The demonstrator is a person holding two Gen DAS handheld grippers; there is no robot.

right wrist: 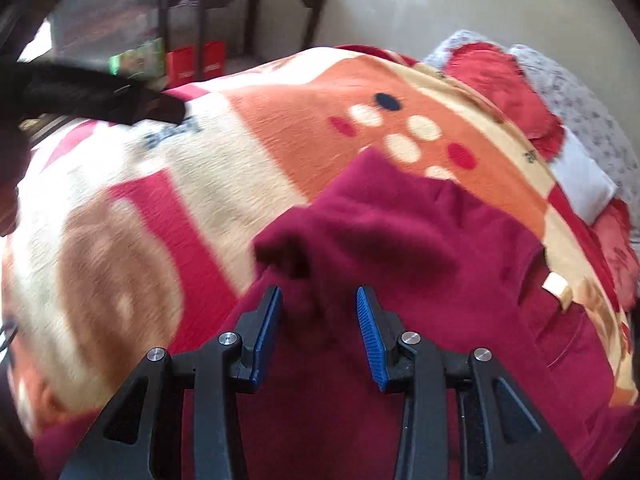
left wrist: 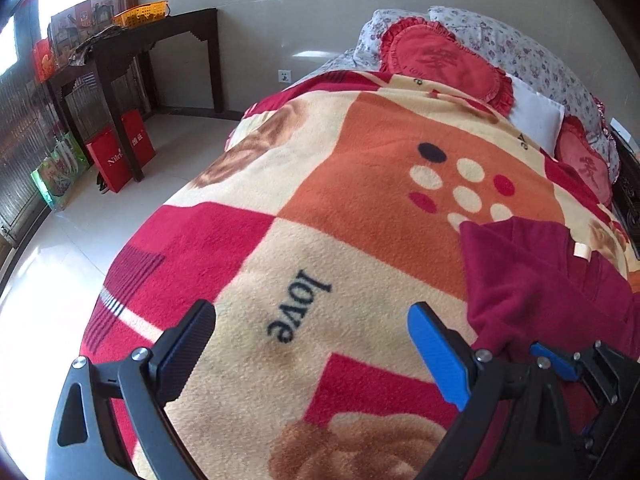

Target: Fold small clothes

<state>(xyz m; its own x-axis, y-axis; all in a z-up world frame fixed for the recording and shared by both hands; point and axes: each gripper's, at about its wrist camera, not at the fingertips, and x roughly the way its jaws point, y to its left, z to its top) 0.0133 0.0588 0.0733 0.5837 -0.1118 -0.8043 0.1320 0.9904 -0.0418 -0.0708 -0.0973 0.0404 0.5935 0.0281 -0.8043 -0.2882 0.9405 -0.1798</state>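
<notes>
A dark red small garment [left wrist: 532, 280] lies on the patterned blanket [left wrist: 360, 208] of a bed, with a cream tag [left wrist: 581, 250] near its far edge. My left gripper [left wrist: 312, 320] is wide open and empty over the blanket, left of the garment. In the right wrist view the garment [right wrist: 420, 248] fills the lower middle, with a raised fold [right wrist: 288, 248] ahead of the fingers. My right gripper [right wrist: 318, 300] is open right over the garment, jaws apart with cloth between them. The right gripper [left wrist: 568, 360] also shows in the left wrist view, and the left gripper [right wrist: 120, 100] in the right wrist view.
Red heart-shaped cushions [left wrist: 444, 60] and floral pillows [left wrist: 520, 48] lie at the bed's head. A dark wooden table [left wrist: 132, 52] with an orange basket [left wrist: 140, 12] stands by the wall. Red bags [left wrist: 116, 156] stand on the white tiled floor [left wrist: 80, 248].
</notes>
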